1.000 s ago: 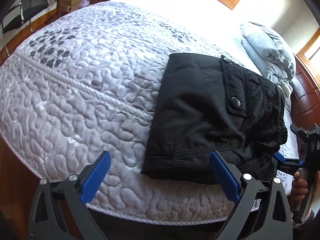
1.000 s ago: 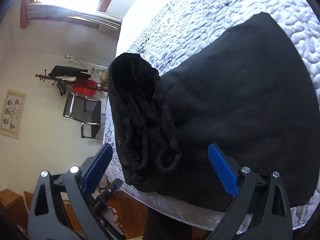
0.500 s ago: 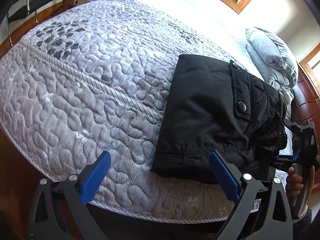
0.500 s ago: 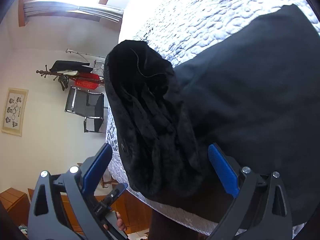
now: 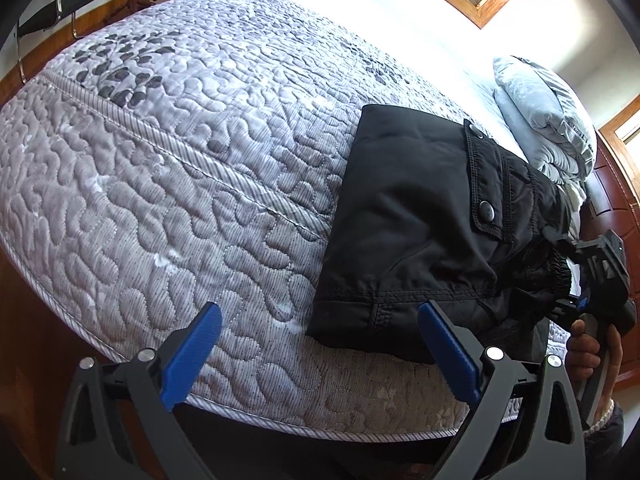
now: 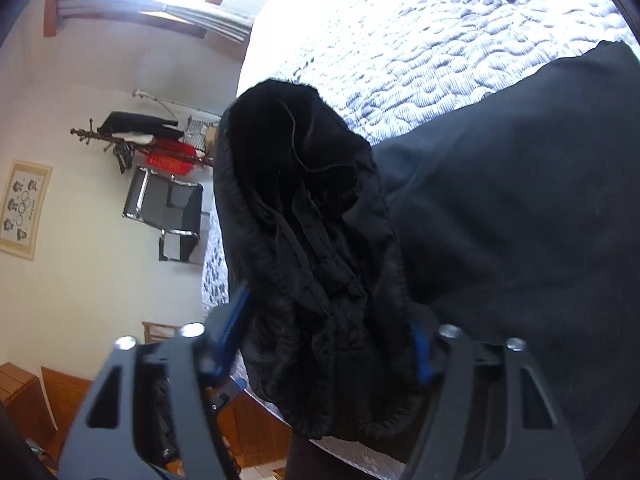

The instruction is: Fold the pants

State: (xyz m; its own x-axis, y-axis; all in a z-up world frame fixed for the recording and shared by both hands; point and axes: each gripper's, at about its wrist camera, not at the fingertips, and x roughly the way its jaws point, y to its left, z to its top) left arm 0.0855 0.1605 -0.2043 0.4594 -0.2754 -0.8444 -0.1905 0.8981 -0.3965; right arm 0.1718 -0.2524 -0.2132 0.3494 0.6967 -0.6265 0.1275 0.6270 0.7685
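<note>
Folded black pants (image 5: 420, 220) are lying on the quilted bed (image 5: 180, 160), right of centre in the left wrist view. The right gripper (image 6: 324, 344), low in its own view, has just been closing and is pinching the bunched waistband between its pads. The left gripper (image 5: 320, 348), at bottom, is standing wide open, holding nothing.

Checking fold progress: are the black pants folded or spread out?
Folded: the black pants lie as a compact layered rectangle on the bed, bunched waistband between the right gripper's fingers.
</note>
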